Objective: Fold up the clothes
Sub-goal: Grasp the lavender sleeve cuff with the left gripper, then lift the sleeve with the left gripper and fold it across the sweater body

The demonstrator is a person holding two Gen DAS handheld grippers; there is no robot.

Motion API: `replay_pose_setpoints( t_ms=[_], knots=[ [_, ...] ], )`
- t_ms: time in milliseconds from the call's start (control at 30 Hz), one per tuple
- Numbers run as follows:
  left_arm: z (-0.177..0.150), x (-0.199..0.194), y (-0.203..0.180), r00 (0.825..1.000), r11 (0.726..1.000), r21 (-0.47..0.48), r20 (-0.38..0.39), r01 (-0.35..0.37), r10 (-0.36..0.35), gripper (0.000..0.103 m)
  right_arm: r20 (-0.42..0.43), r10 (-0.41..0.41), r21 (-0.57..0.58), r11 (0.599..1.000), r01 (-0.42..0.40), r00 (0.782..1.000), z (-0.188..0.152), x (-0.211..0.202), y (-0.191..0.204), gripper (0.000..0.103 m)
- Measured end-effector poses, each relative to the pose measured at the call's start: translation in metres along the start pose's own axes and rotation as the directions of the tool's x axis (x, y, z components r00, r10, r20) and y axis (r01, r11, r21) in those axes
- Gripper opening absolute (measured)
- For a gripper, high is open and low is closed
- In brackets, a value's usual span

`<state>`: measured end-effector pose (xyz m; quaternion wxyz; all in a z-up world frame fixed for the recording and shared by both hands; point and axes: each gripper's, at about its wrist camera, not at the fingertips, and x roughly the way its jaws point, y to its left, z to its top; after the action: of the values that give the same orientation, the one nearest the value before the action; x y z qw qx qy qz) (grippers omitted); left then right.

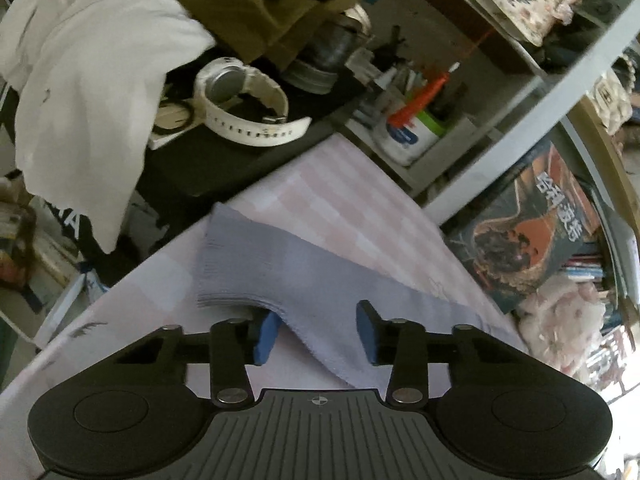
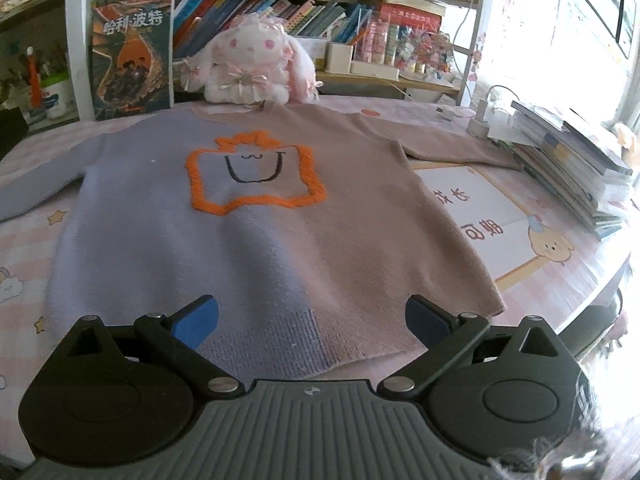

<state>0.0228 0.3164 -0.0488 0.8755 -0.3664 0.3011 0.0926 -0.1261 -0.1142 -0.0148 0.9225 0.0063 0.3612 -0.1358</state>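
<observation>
Left gripper [image 1: 316, 332], jaws spread, straddles the lilac sleeve [image 1: 288, 276] of the sweater; its left pad [image 1: 265, 338] sits partly under a raised fold of the knit, while the right pad [image 1: 366, 330] lies over the sleeve. Whether either pad touches the knit cannot be told. Sleeve cuff [image 1: 214, 256] lies flat on the pink checked cloth [image 1: 332, 196]. Beyond the table edge: a white watch [image 1: 244, 104], white garment [image 1: 84, 80] and pen cup [image 1: 412, 132].

Right gripper [image 2: 312, 322], jaws spread wide and empty, hovers at the ribbed hem [image 2: 276, 340]. Sweater [image 2: 256, 236], half lilac and half pinkish-brown with an orange motif [image 2: 256, 172], lies spread flat, front up, both sleeves out. Behind its collar sit a plush rabbit [image 2: 252, 64] and book [image 2: 132, 60]; stacked books [image 2: 572, 160] lie right.
</observation>
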Motion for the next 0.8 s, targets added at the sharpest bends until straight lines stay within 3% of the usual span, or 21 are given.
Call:
replay_pose_setpoints(
  t_ms=[167, 233, 267, 467, 633, 800],
  knots=[
    [0.004, 0.003, 0.001, 0.999, 0.999, -0.035, 0.020, -0.025, 0.026, 0.024, 0.007, 0.004, -0.006, 1.000, -0.004, 1.000, 0.000, 0.001, -0.003, 0.101],
    [0.005, 0.004, 0.001, 0.999, 0.998, -0.044, 0.028, -0.038, 0.039, 0.006, 0.011, 0.007, -0.010, 1.000, -0.007, 1.000, 0.000, 0.001, -0.005, 0.101],
    [0.005, 0.004, 0.001, 0.998, 0.998, -0.049, 0.032, -0.044, 0.046, 0.004, 0.013, 0.009, -0.012, 1.000, -0.009, 1.000, 0.000, 0.001, -0.005, 0.101],
    [0.009, 0.007, -0.001, 0.995, 0.994, -0.076, 0.055, -0.082, 0.086, 0.003, 0.034, 0.028, -0.020, 0.999, -0.027, 0.999, 0.005, 0.007, -0.023, 0.101],
    [0.006, -0.010, -0.045, 0.989, 0.999, 0.041, 0.144, -0.017, 0.011, 0.003, 0.043, 0.078, -0.052, 0.996, -0.076, 0.996, 0.015, 0.022, -0.048, 0.101],
    [-0.012, -0.023, -0.115, 0.980, 0.986, 0.164, 0.185, 0.039, -0.070, 0.003, 0.051, 0.128, -0.085, 0.989, -0.124, 0.990, 0.025, 0.038, -0.073, 0.101]
  ],
)
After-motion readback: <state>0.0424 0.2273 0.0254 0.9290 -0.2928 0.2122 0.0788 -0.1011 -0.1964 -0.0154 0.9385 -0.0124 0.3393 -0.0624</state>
